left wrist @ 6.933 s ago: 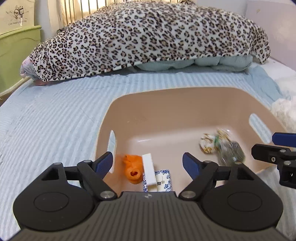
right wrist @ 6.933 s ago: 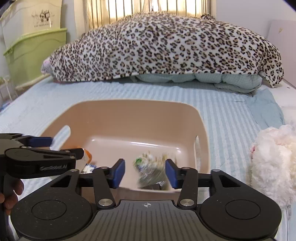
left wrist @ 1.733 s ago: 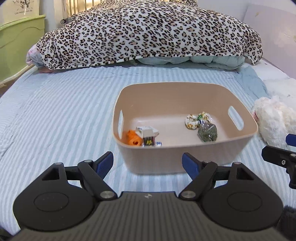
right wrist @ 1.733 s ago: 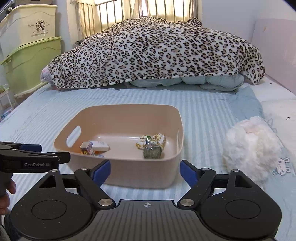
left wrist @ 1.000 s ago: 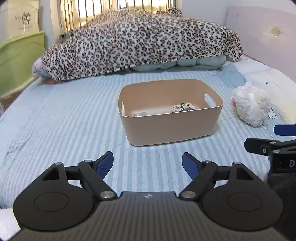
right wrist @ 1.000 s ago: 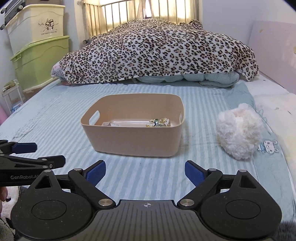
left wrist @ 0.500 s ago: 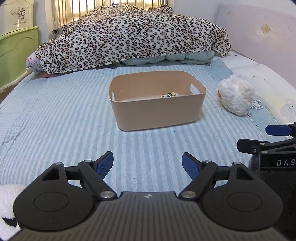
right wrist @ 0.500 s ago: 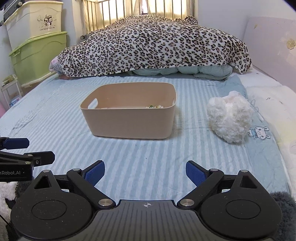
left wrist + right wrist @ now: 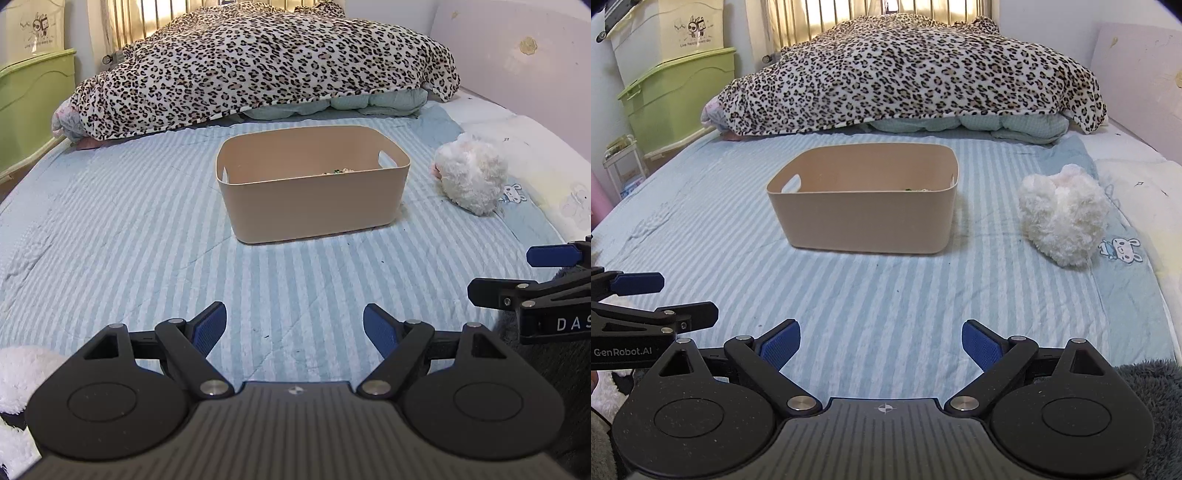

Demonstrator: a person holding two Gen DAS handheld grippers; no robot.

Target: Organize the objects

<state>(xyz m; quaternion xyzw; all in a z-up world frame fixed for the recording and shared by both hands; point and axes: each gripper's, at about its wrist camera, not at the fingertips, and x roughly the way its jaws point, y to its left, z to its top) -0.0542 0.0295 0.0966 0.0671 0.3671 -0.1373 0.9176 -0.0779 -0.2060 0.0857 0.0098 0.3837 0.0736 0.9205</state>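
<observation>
A beige plastic bin (image 9: 314, 199) stands in the middle of the blue striped bed; it also shows in the right wrist view (image 9: 864, 218). Only a sliver of the small packets inside (image 9: 336, 171) shows over its rim. My left gripper (image 9: 294, 326) is open and empty, low over the near part of the bed, well back from the bin. My right gripper (image 9: 880, 343) is open and empty, likewise well back from the bin. Each gripper shows at the edge of the other's view.
A white fluffy plush toy (image 9: 1063, 218) lies right of the bin. A leopard-print blanket (image 9: 908, 70) covers the far end of the bed. Green and cream storage boxes (image 9: 676, 92) stand at the left. White plush (image 9: 18, 373) and grey plush (image 9: 1156, 391) lie at the near corners.
Both grippers have pulled back from the bin, which now looks smaller and farther away. The packets dropped inside stay in the bin. Both grippers remain open.
</observation>
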